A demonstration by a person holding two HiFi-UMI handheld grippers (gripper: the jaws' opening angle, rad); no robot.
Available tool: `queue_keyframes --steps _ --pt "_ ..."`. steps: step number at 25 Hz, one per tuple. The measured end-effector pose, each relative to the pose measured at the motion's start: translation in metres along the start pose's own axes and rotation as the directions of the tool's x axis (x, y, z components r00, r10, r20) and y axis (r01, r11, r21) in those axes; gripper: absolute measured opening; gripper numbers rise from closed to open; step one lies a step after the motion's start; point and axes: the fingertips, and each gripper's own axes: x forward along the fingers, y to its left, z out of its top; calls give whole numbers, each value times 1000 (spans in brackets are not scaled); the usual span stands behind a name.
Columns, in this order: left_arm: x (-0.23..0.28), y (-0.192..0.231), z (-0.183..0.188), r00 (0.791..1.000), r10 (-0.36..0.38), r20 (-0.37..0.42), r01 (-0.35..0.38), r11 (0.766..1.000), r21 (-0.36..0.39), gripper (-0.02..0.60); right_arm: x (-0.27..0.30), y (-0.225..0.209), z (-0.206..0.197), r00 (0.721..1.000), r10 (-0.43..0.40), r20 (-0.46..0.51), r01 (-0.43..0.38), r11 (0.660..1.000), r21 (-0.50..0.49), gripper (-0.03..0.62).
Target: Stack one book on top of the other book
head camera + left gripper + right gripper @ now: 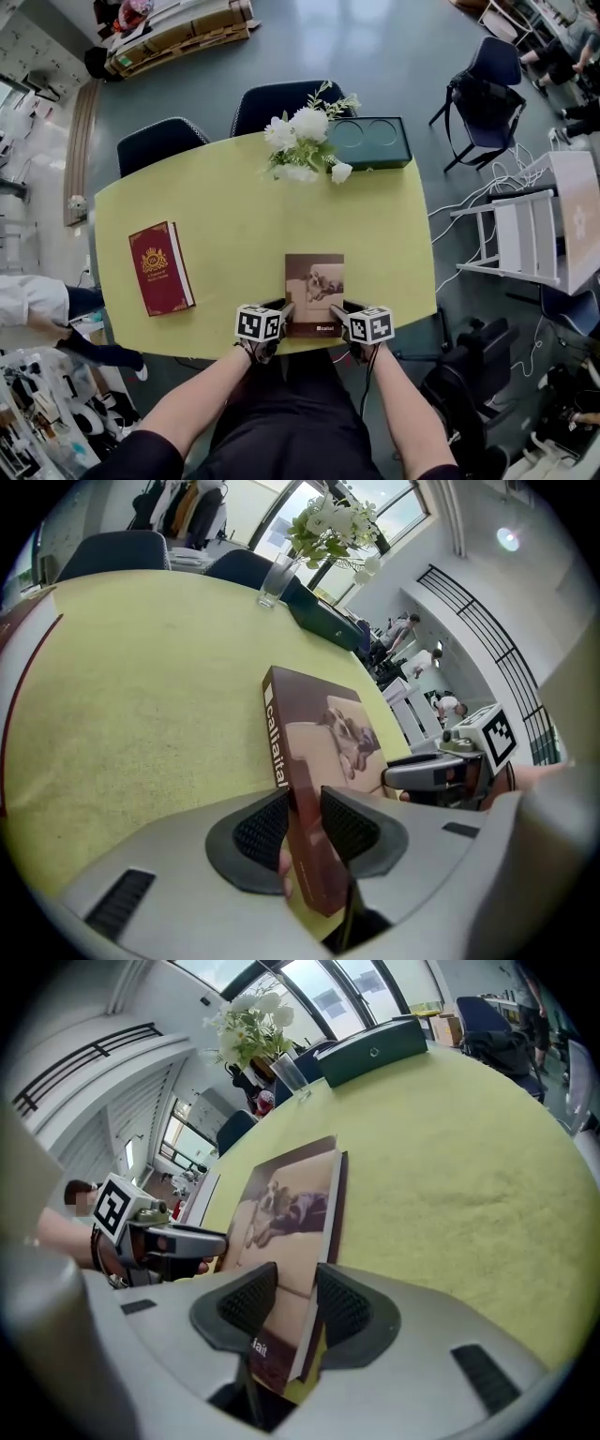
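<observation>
Brown dog-cover book [314, 286] on table [225, 187], near edge; red crested book [159, 268] flat, left

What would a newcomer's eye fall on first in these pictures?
The brown book with a dog on its cover, at the near edge of the yellow table, clamped at both sides by the left gripper and right gripper. Next, the red book at the left and the white flowers at the far edge.
</observation>
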Motion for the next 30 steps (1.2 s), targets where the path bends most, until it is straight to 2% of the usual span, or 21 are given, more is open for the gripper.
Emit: queue_keyframes --steps 16,23,30 --pt "-15 -8 15 997 22 77 -22 1000 2 112 -14 8 13 998 -2 62 3 1000 -15 123" --pt "-44 -11 29 990 42 135 -42 999 -7 112 -25 31 34 997 12 80 -7 998 -60 123" --pt "-80 1 45 975 77 207 -69 997 -46 112 -24 65 61 995 55 86 -44 992 -118 123"
